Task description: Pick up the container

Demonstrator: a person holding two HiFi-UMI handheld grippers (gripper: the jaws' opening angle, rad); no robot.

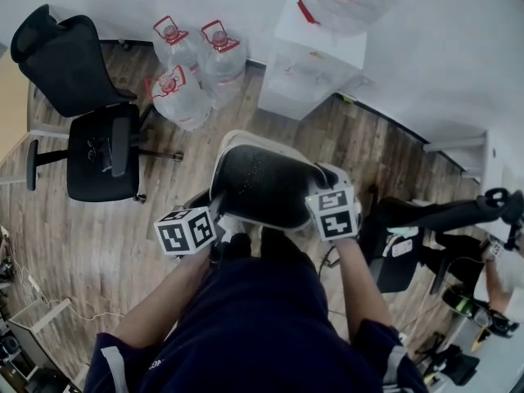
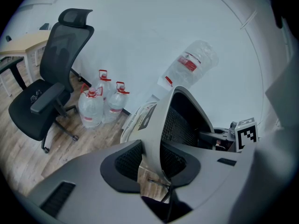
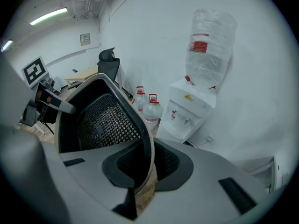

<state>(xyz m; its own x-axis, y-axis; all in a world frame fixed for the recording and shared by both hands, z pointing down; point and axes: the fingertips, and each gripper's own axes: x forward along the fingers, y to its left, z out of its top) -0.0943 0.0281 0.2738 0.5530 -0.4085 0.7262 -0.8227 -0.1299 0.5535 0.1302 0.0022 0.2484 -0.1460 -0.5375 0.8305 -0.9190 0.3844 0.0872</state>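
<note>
left gripper (image 2: 152,164): jaws clamped on the container (image 2: 180,125) rim; the thin rim wall runs between the dark pads
right gripper (image 3: 142,171): same, jaws closed on the opposite rim edge of the container (image 3: 100,120)
marker cubes: white with black squares, one on each gripper; left gripper (image 1: 214,223) and right gripper (image 1: 318,196) flank the container in the head view
container position: held between both grippers in front of the person, over the floor (image 1: 98,244); tilted, mouth toward the head camera
container (image 1: 262,182) look: deep basket, rounded-triangular mouth, corners softened
container materials: black mesh lining with a fine grid of holes; smooth light-grey outer shell and rim band, plastic-looking
jaws: matte grey bodies, dark recessed cups at the tips
floor: wood-grain planks, brown
chair (image 1: 90,129): black office type, mesh back, padded seat, armrests, wheeled base; left of the container, well apart
bottles (image 1: 192,68): three clear jugs, red caps and handles, grouped by the wall beyond the container
dispenser (image 1: 315,51): white box cabinet against the wall, just right of the bottles
big bottle (image 3: 208,45): clear, red label, inverted on top of the dispenser
wall (image 3: 154,36): plain white
</note>
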